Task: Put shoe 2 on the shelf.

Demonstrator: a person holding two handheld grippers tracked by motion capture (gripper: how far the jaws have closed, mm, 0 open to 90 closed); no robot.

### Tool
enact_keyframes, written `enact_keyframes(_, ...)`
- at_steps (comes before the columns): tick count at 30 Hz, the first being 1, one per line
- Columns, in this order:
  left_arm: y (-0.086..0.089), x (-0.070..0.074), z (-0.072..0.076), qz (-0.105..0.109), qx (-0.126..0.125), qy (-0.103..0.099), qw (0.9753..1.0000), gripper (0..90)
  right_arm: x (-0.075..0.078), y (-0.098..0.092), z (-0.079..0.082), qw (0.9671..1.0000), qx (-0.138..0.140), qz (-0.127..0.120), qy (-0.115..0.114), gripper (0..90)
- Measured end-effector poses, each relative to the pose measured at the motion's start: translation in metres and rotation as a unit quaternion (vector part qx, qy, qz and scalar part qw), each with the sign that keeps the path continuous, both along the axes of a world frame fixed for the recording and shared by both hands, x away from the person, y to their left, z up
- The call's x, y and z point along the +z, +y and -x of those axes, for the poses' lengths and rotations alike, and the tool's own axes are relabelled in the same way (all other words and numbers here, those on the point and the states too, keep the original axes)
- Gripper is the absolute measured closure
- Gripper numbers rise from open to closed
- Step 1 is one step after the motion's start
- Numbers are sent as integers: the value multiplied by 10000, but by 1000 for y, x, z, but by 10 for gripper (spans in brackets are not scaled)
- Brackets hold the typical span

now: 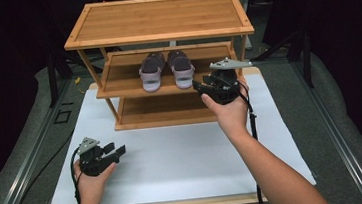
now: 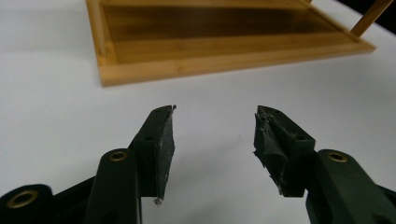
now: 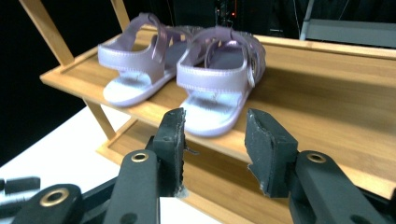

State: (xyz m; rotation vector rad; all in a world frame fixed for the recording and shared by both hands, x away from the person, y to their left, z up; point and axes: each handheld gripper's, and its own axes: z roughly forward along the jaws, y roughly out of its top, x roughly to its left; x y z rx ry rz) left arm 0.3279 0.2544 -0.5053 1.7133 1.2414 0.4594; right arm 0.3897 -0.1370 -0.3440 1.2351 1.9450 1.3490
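Observation:
Two pale purple sandals, a left one (image 1: 150, 71) (image 3: 135, 60) and a right one (image 1: 181, 68) (image 3: 219, 74), stand side by side on the middle shelf of a bamboo shoe rack (image 1: 158, 18). My right gripper (image 1: 197, 86) (image 3: 214, 135) is open, held just in front of the right sandal's heel with nothing between its jaws. Low over the white board at the front left, my left gripper (image 1: 116, 151) (image 2: 215, 135) is open and empty, facing the rack's bottom shelf (image 2: 224, 44).
The rack has three tiers on a white board (image 1: 174, 153) on the table. Its top shelf and bottom shelf (image 1: 165, 111) are bare. Dark floor and metal rails (image 1: 28, 157) flank the table.

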Motion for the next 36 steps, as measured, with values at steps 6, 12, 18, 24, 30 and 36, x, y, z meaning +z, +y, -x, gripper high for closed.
enact_keyframes(6,-12,21,-13,-24,-146,-58,9999,516,-8,-6,5,9999,-65,118,-88,588)
enact_keyframes(12,-26,51,-29,-125,-233,-219,9994,589,-19,-6,2,10000,6,-5,29,587)
enact_keyframes(18,-38,87,-49,-42,-233,-471,9986,626,-23,-2,-1,9999,-86,80,-108,594)
enact_keyframes(24,-47,114,-69,68,-170,-657,9977,759,-24,-3,-10,9998,-149,49,-143,696)
enact_keyframes(30,-52,127,-92,126,15,-712,9974,895,-23,-3,-27,9991,-413,39,-128,812)
enact_keyframes(36,-57,131,-109,36,123,-584,9982,899,-25,2,-40,9983,-545,35,-220,845)
